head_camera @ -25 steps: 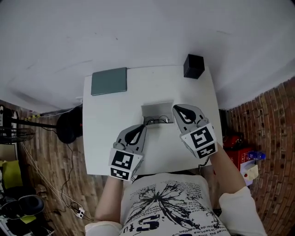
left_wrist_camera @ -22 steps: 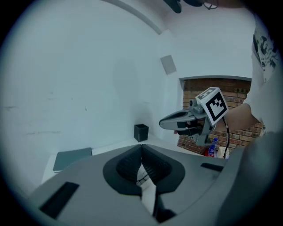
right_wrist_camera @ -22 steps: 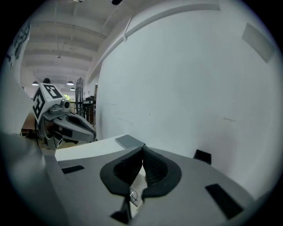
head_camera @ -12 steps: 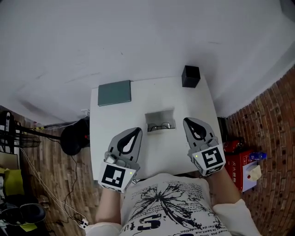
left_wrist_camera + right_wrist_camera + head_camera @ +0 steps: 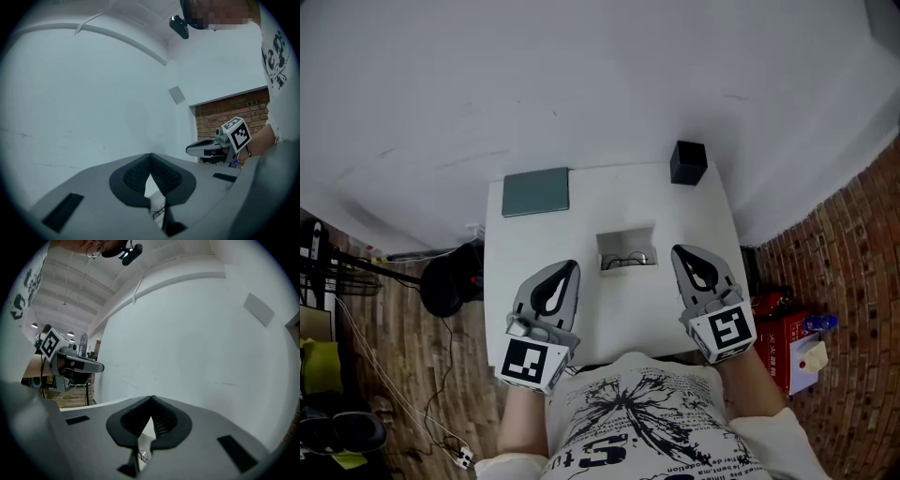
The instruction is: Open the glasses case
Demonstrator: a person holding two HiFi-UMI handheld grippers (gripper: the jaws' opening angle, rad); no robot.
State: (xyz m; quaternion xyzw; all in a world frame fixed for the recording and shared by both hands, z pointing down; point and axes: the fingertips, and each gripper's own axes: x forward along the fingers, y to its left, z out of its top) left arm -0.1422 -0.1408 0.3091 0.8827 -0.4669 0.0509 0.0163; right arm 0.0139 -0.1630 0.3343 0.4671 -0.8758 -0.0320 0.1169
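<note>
The white table (image 5: 609, 192) lies under both sets of fingers, its near edge hidden by the grippers. The left gripper (image 5: 570, 266) and right gripper (image 5: 677, 251) each have their fingertips pressed together on nothing. The open glasses case (image 5: 626, 249) sits between and just ahead of those fingertips, touching neither; the glasses (image 5: 628, 260) inside are too small to make out clearly.
</note>
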